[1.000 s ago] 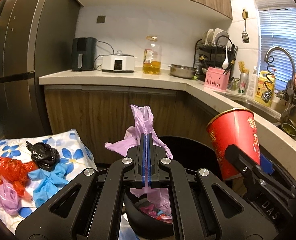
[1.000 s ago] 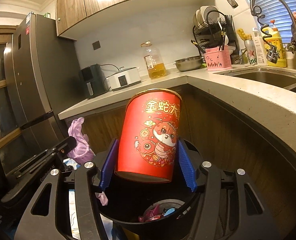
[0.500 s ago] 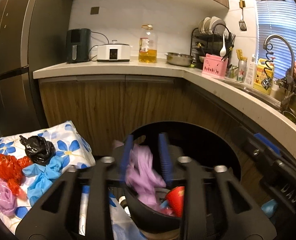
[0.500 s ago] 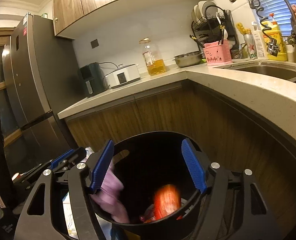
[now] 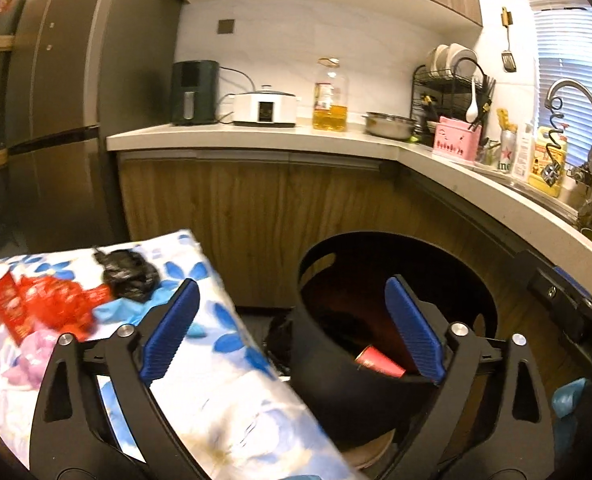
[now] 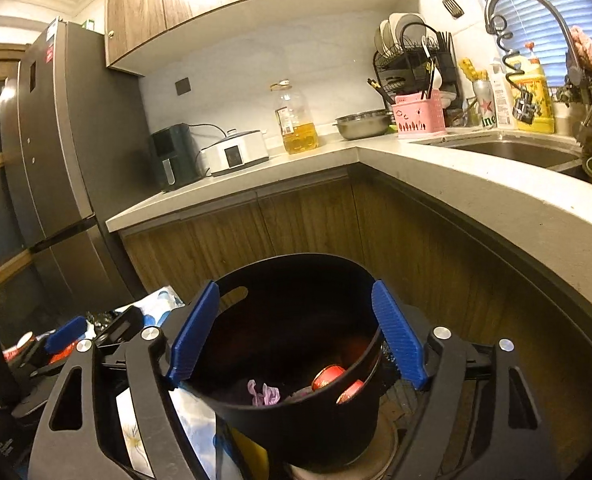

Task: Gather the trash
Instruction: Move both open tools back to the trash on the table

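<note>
A black trash bin (image 5: 324,380) stands below both grippers; it also shows in the right wrist view (image 6: 296,424). Inside lie the red paper cup (image 6: 330,376) and the purple glove (image 6: 263,392); the cup also shows in the left wrist view (image 5: 378,364). My left gripper (image 5: 291,332) is open and empty, between the bin and a floral cloth (image 5: 223,384). On the cloth lie a black bag (image 5: 129,274), red wrappers (image 5: 47,306), blue trash (image 5: 121,312) and a purple glove (image 5: 31,354). My right gripper (image 6: 296,344) is open and empty over the bin.
Wooden cabinets (image 5: 255,216) and an L-shaped counter (image 6: 476,192) stand behind the bin. A fridge (image 5: 55,120) is at the left. The counter holds an oil bottle (image 6: 296,120), a cooker (image 6: 235,156), a dish rack (image 6: 416,64) and a sink (image 6: 508,148).
The left gripper opened and dropped the purple glove into the bin; the right gripper opened and dropped the red cup in. The left gripper then swung left toward the cloth.
</note>
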`<state>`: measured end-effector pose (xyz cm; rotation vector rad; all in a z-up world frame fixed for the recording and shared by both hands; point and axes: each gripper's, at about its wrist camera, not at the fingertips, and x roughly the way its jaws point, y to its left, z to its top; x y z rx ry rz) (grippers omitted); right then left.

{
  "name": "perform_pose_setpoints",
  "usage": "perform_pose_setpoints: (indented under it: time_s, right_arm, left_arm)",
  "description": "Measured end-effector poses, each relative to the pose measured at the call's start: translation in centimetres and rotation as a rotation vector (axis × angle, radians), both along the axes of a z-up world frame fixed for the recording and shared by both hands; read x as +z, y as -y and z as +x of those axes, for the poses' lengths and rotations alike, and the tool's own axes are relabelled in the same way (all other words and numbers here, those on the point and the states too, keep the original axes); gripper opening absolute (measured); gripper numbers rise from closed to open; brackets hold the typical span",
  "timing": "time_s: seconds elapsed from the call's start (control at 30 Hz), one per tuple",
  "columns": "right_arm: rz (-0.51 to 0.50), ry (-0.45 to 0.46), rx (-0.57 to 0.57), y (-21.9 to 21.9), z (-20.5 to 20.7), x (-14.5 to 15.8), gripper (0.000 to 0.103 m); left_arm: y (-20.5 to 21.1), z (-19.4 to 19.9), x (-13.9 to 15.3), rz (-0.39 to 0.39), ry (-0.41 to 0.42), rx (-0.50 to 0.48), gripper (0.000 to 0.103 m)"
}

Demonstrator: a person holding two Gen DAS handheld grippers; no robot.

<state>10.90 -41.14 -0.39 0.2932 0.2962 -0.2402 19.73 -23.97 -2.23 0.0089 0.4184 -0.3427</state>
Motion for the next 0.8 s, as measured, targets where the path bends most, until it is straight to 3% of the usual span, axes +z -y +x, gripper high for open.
perform_pose_setpoints:
  time_s: [0.47, 0.8]
  right_arm:
    - [-0.030, 0.005, 0.067, -5.0, -2.2, 0.1, 0.084]
    - [-0.035, -0.002, 0.206, -11.8, -1.5, -0.8, 0.083]
  left_arm:
    - [-9.0, -6.2, -0.2, -0.011, 0.012, 0.190, 0.097]
    - [-16.6, -8.5, -0.6, -0.021, 0.005, 0.351, 0.097]
